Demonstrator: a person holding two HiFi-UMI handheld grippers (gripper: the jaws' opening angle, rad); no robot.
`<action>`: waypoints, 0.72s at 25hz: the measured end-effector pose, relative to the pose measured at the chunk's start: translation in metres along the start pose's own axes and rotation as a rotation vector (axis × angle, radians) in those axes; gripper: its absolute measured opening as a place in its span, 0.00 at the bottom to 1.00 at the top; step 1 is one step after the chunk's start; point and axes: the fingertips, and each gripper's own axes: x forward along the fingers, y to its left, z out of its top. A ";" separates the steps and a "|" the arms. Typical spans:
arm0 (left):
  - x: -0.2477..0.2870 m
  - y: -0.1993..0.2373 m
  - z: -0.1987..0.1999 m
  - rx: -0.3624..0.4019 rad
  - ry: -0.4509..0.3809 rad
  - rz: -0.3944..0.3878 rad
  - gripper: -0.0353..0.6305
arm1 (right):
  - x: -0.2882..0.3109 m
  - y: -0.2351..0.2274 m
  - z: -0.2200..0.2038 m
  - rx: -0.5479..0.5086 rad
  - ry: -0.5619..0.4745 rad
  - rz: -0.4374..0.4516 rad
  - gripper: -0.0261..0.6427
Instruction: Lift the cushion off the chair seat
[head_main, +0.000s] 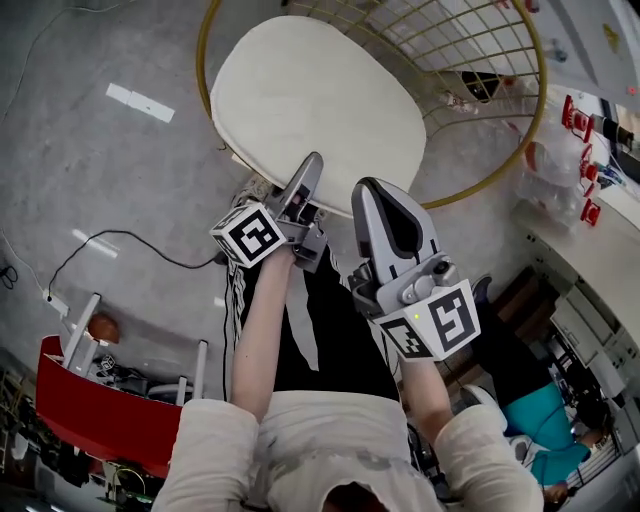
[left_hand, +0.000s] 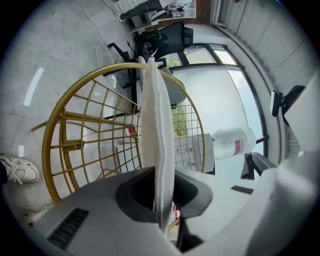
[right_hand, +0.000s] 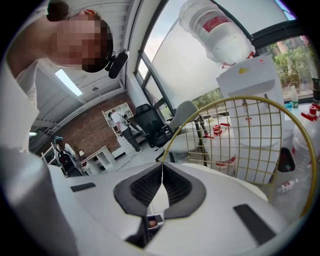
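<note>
A round cream cushion (head_main: 310, 100) lies on the seat of a gold wire chair (head_main: 500, 170). Both grippers reach its near edge from below in the head view. My left gripper (head_main: 312, 165) is shut on the rim; in the left gripper view the cushion (left_hand: 155, 125) runs edge-on between the grey jaws of the left gripper (left_hand: 161, 200), with the gold chair frame (left_hand: 65, 105) behind it. My right gripper (head_main: 375, 190) is shut on the rim a little to the right. In the right gripper view a thin cream wedge of cushion (right_hand: 159, 197) sits pinched in the right gripper (right_hand: 161, 172).
A red bin (head_main: 90, 410) with metal parts stands on the grey floor at lower left, and a black cable (head_main: 130, 240) trails nearby. A person in teal trousers (head_main: 540, 420) and shelving are at the right. A water dispenser bottle (right_hand: 220, 30) stands behind the chair.
</note>
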 end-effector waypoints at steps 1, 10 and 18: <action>0.000 -0.007 0.002 0.009 0.003 0.000 0.12 | 0.000 0.002 0.010 -0.007 -0.017 0.001 0.06; -0.010 -0.102 0.034 0.090 0.052 -0.033 0.12 | -0.019 0.040 0.107 -0.045 -0.155 0.000 0.06; -0.013 -0.241 0.076 0.236 0.062 -0.145 0.12 | -0.054 0.067 0.217 -0.176 -0.305 -0.084 0.06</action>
